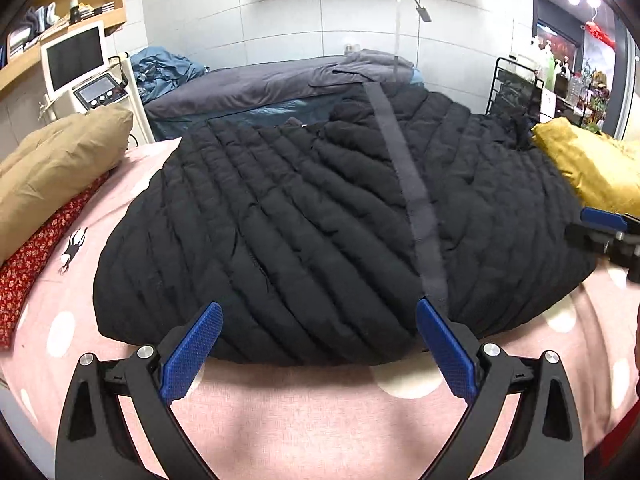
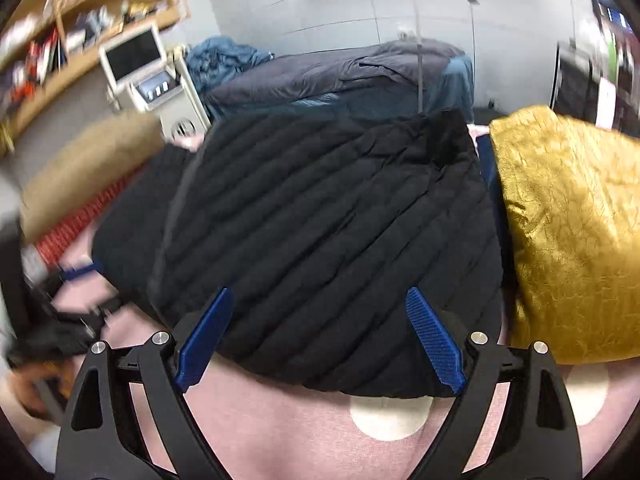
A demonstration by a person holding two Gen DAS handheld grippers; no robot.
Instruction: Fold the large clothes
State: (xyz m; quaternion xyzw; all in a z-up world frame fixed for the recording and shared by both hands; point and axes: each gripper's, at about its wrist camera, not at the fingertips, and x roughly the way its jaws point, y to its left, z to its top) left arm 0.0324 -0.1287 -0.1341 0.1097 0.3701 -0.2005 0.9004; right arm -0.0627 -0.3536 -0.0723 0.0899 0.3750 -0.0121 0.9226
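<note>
Nearest to me is the pink bedsheet (image 1: pixel 304 420) with its pale dots, and just above it my left tool (image 1: pixel 318 322) stands wide open with nothing in it, its blue fingers (image 1: pixel 192 354) straddling the near hem of the black quilted coat (image 1: pixel 280 220). My right tool (image 2: pixel 320 304) is likewise spread wide and empty, poised over the same hem further along. The coat lies spread across the bed, puffy and ridged, with a grey zipper strip (image 1: pixel 404 176) running up from the hem toward the far side. A yellow cushion (image 2: pixel 568 232) sits just beside the coat's right edge, and a tan pillow (image 1: pixel 60 168) lies near its left. I judge that the risk from here is a poor bite: the padding is thick and slippery, so my fingers may pinch only the top layer and leave the underside behind, giving a crooked fold. If I lift unevenly, the coat may also drag against the yellow cushion and bunch up there.
</note>
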